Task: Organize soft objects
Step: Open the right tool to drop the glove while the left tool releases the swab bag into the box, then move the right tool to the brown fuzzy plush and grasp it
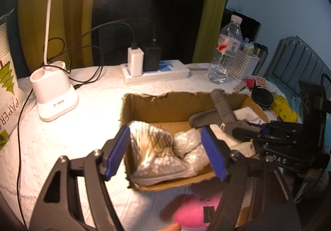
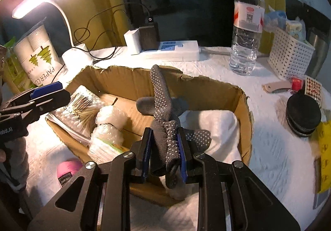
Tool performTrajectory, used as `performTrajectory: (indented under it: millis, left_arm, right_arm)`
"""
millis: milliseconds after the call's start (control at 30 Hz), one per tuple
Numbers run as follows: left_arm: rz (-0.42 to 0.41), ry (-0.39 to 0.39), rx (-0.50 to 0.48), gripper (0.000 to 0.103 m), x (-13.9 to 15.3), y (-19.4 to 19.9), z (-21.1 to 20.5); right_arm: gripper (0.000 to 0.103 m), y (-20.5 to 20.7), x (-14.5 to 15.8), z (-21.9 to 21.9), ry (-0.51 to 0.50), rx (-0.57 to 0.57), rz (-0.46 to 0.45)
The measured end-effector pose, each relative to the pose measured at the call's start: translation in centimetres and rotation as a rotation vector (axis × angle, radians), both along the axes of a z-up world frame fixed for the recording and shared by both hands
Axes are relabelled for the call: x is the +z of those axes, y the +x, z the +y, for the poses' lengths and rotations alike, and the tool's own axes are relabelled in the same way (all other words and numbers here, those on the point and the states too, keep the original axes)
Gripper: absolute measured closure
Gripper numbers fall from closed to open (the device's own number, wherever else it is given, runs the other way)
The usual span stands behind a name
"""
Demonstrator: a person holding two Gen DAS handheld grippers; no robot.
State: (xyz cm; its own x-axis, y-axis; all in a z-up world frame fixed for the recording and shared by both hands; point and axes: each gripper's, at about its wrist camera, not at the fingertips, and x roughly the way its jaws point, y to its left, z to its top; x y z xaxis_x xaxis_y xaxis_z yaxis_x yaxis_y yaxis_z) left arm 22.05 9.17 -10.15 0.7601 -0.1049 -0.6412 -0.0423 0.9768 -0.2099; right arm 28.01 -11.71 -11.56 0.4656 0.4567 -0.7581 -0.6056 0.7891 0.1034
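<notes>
Grey dotted glove (image 2: 165, 127) is hanging pinched in the right gripper (image 2: 164, 152), jaws closed tight on it, over the cardboard box (image 2: 206, 90) above a white cloth (image 2: 215, 125). Left gripper (image 1: 165, 152) is hovering wide open, holding nothing, over the box's near-left corner. Pink plush (image 1: 186, 212) is lying on the table in front of the box.

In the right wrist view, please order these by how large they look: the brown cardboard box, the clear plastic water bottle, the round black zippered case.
1. Brown cardboard box, clearly the largest.
2. Clear plastic water bottle.
3. Round black zippered case, the smallest.

This is apparent size only; the fisheye lens stretches things near the edge.
</notes>
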Motion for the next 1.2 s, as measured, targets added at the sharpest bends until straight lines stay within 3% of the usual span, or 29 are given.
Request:
performTrajectory:
  millis: [100,433,667,800,1200]
  left_arm:
    - [0.000,0.001,-0.007,0.031,0.1,-0.1,-0.5]
    - [-0.019,0.008,-0.012,0.031,1.3,-1.3,-1.8]
    - [-0.038,0.014,-0.016,0.030,2.2,-2.8,-2.5]
    - [-0.050,0.015,-0.015,0.020,2.7,-3.9,-2.8]
    - [-0.077,0.007,-0.011,0.019,3.3,-7.5,-2.9]
  right_arm:
    - [0.076,0.0,0.1,-0.1,0.002,-0.001,0.001]
    - [0.053,-1.3,2.0,-1.1,0.038,-0.013,-0.051]
    - [0.053,-3.0,3.4,-1.3,0.053,0.004,-0.080]
    - [0.053,-4.1,4.2,-1.6,0.063,0.006,-0.094]
    - [0.052,-7.8,5.3,-1.7,0.069,0.023,-0.114]
